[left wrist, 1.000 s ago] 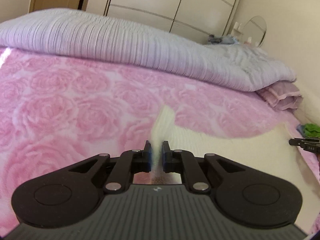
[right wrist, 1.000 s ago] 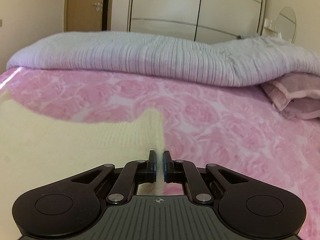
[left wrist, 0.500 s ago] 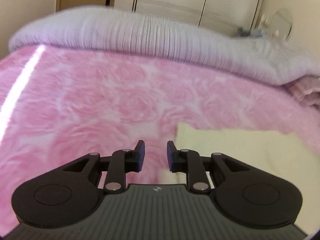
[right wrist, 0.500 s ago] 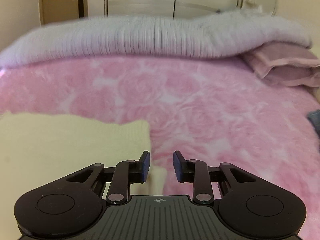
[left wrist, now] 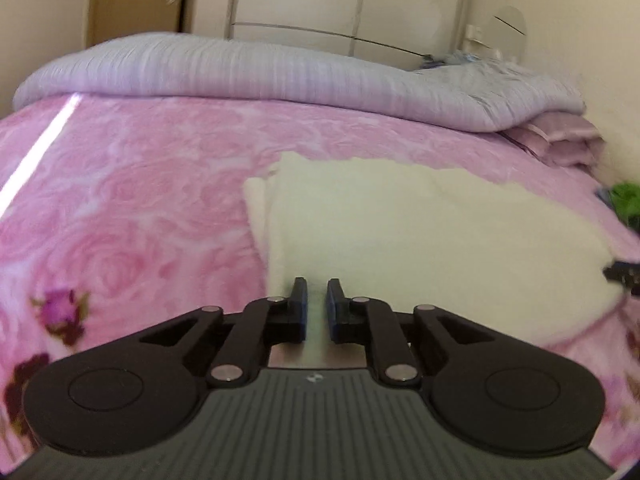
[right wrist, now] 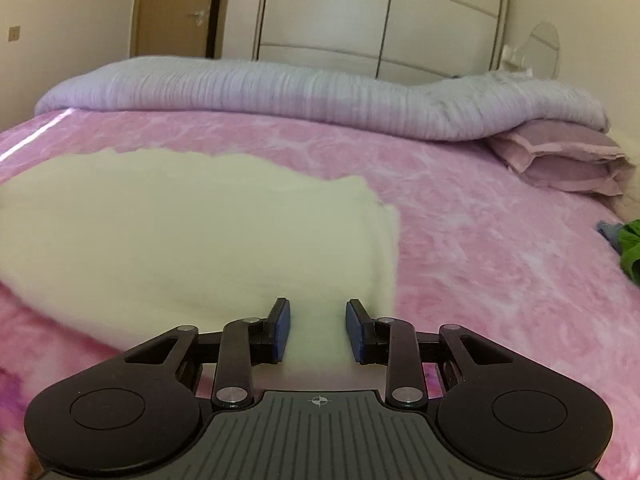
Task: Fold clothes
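Left wrist view: my left gripper (left wrist: 317, 294) has its jaws clamped on the near edge of the cream garment (left wrist: 420, 232), which lies centre-right on the pink blanket (left wrist: 120, 200).

Right wrist view: my right gripper (right wrist: 318, 314) has its jaws apart, the garment (right wrist: 180, 232) lying centre-left, its edge between them.

One cream garment (right wrist: 192, 232), one pink blanket (right wrist: 480, 240), one lilac quilt (right wrist: 280, 92), one pillow (right wrist: 560, 156) and two grippers (left wrist: 317, 300) (right wrist: 318, 322) are counted.
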### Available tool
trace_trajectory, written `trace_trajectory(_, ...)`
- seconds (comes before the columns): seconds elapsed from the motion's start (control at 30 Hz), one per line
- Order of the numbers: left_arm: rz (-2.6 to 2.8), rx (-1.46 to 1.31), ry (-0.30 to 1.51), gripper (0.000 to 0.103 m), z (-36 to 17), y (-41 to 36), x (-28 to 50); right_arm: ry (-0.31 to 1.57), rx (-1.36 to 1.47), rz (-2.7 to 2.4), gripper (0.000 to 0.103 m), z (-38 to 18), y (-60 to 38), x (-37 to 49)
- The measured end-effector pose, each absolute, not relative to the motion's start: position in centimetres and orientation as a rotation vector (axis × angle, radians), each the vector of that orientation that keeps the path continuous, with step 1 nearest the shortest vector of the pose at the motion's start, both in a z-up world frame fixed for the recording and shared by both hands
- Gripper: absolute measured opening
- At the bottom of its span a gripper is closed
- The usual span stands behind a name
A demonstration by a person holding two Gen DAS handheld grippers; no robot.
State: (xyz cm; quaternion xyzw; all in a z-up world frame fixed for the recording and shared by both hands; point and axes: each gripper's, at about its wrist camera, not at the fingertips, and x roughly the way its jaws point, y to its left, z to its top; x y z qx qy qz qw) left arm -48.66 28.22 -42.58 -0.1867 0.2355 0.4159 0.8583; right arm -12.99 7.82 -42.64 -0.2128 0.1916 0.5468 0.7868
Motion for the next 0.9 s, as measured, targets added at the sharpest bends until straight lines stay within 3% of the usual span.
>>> trace_trajectory(0.13,0.936,-0.395,0.507,0.002,-41.5,27.0,-49.8,0.499,-0.395,1.125,0.029,-41.7,6.8,-11.8)
trace_trajectory(0.33,0.956,-0.402,0.459,0.006,-38.2,24.0,-49.6,0.558,-0.281,1.081,0.029,-38.7,5.8,-12.5)
trace_trajectory(0.4,0.943,-0.41,0.483,0.01,-38.4,24.0,-48.9,0.571,-0.276,1.079,0.029,-38.8,5.9,-12.8)
trace_trajectory(0.57,0.957,-0.488,0.571,0.008,-41.9,25.1,-48.3,0.635,-0.283,1.041,0.029,-40.6,6.1,-12.7)
trace_trajectory(0.67,0.976,-0.495,0.578,0.008,-41.5,24.9,-48.4,0.6,-0.304,1.044,0.028,-41.0,5.4,-12.6)
trace_trajectory(0.77,1.005,-0.574,0.563,0.007,-40.1,24.1,-49.1,0.679,-0.249,1.013,0.028,-39.8,4.3,-12.3)
trace_trajectory(0.8,1.01,-0.623,0.532,0.016,-39.9,23.6,-49.8,0.718,-0.2,1.005,0.028,-39.4,3.6,-12.1)
trace_trajectory(0.83,1.014,-0.673,0.5,0.033,-39.6,23.0,-50.5,0.757,-0.151,0.996,0.03,-38.9,2.8,-12.0)
trace_trajectory(0.9,1.004,-0.806,0.402,0.045,-39.5,22.1,-52.2,0.88,0.032,1.022,0.041,-39.0,1.1,-11.0)
